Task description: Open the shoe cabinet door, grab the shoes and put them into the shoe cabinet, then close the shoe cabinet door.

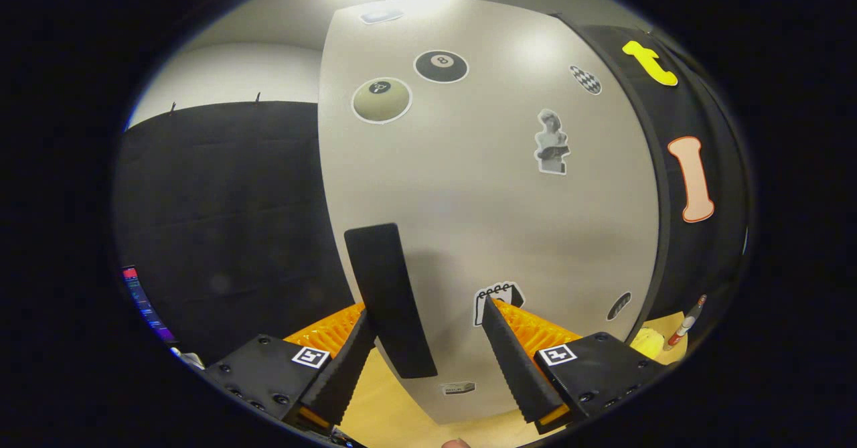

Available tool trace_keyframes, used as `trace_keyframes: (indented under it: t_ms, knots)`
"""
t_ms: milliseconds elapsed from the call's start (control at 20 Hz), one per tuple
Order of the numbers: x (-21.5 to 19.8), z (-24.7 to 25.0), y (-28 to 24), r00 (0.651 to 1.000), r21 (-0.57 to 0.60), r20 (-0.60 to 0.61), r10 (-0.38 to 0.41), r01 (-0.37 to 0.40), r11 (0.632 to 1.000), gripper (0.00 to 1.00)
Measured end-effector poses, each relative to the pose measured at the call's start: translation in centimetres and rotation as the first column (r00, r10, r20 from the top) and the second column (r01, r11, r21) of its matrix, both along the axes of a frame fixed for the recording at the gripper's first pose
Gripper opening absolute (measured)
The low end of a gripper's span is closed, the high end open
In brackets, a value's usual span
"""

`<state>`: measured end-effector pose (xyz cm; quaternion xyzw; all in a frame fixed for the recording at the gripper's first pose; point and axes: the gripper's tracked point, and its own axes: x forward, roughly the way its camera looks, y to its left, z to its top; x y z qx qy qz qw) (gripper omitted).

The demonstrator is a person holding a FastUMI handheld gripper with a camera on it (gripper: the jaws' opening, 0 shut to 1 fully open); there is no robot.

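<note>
Our gripper (428, 341) has its jaws apart; the cabinet door (489, 200) handle (388, 301), upright, stands lower centre, nearer the left jaw.

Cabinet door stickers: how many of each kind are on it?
Ball stickers: 2
Statue sticker: 1
Checkered sticker: 1
Notepad sticker: 1
Dark oval sticker: 1
Small label stickers: 2
Total: 8
Hand-held gripper open, black handle between its fingers.

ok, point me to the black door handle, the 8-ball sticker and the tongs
black door handle (390, 301): gripper view, middle of the bar, between the open tongs.
8-ball sticker (441, 66): gripper view, its centre, high on the cabinet door.
tongs (423, 319): gripper view, midway between the tips.
</note>
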<state>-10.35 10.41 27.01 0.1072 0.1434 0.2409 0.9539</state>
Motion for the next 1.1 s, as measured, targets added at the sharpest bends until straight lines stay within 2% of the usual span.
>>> trace_keyframes:
  t_ms: [200, 300, 450, 550, 700, 850, 1100]
  knots:
    - [2.3, -0.7, 0.8, 0.996, -0.028, 0.031, -0.084, 0.085, 0.996, 0.97]
    - [2.1, -0.6, 1.0, 0.992, -0.038, 0.036, -0.120, 0.122, 0.992, 0.97]
    - [1.0, 0.0, 1.6, 0.993, -0.031, 0.034, -0.113, 0.115, 0.993, 0.98]
    - [-1.1, 0.8, 0.9, 0.992, -0.056, 0.066, -0.110, 0.113, 0.992, 0.98]
    - [-5.2, 2.4, -3.2, 0.978, -0.133, 0.143, -0.149, 0.168, 0.977, 0.98]
    - [-8.9, 3.6, -8.6, 0.954, -0.217, 0.202, -0.221, 0.264, 0.940, 0.98]
    - [-13.4, 3.8, -17.0, 0.910, -0.221, 0.203, -0.361, 0.402, 0.889, 0.97]
